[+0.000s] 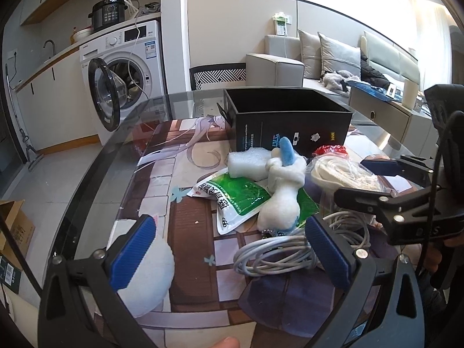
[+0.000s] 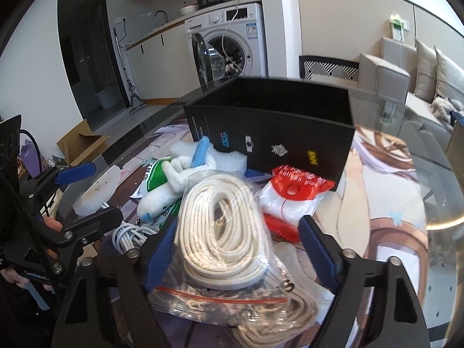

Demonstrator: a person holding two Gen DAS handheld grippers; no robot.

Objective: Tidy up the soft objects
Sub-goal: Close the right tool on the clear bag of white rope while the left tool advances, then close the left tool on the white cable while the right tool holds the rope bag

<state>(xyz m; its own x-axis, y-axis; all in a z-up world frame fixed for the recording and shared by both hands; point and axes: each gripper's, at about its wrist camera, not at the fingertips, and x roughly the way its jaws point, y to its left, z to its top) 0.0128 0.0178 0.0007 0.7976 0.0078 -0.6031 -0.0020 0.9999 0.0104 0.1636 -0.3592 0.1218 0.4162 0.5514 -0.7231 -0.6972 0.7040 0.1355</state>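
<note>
A pile of soft things lies on the table before an open black box (image 1: pixel 290 116) (image 2: pixel 269 133). It holds a white plush toy with a blue ear (image 1: pixel 282 191) (image 2: pixel 174 174), a white foam block (image 1: pixel 246 165), a green and white pouch (image 1: pixel 235 197), a grey cable coil (image 1: pixel 278 255) and a bagged coil of white rope (image 2: pixel 220 226) (image 1: pixel 342 174). A round white plush (image 1: pixel 148 272) lies by my left gripper's left finger. My left gripper (image 1: pixel 232 249) is open above the table and holds nothing. My right gripper (image 2: pixel 240 249) is open, its fingers on either side of the rope bag.
A red and white packet (image 2: pixel 293 200) lies by the box. The glass table (image 1: pixel 121 133) carries a printed mat and ends at a curved edge. A washing machine (image 1: pixel 127 66) with its door open stands beyond, a sofa (image 1: pixel 333 63) at the right.
</note>
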